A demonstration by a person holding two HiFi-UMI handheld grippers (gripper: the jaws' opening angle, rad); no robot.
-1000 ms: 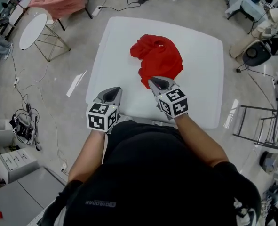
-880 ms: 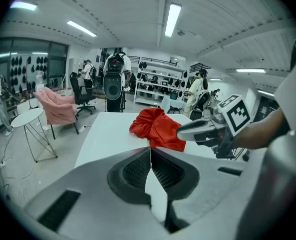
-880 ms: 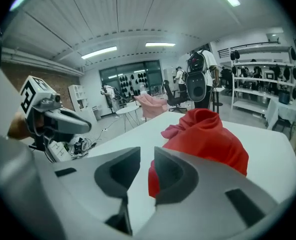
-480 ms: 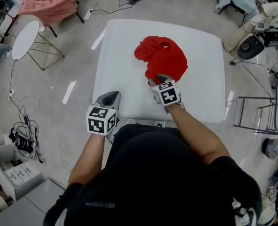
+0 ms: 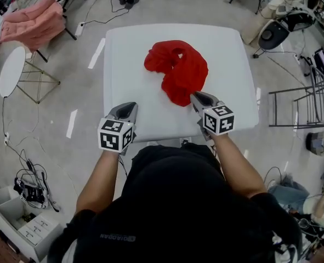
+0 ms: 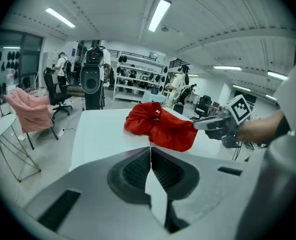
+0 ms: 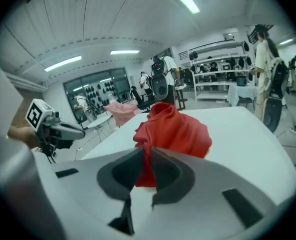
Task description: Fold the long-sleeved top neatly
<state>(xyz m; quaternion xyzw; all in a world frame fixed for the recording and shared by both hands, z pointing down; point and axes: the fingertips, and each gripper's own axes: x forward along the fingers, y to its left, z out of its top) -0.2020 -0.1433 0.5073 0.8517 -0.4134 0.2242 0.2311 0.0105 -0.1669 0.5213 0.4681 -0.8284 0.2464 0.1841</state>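
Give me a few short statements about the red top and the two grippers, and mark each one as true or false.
1. The red top lies crumpled on the white table. True.
2. The left gripper holds a sleeve. False: its jaws are together, with nothing between them.
3. The right gripper is empty. False: its jaws have just been closing, and the top's near edge is pinched between them.
4. A pink cloth lies off the table. True.
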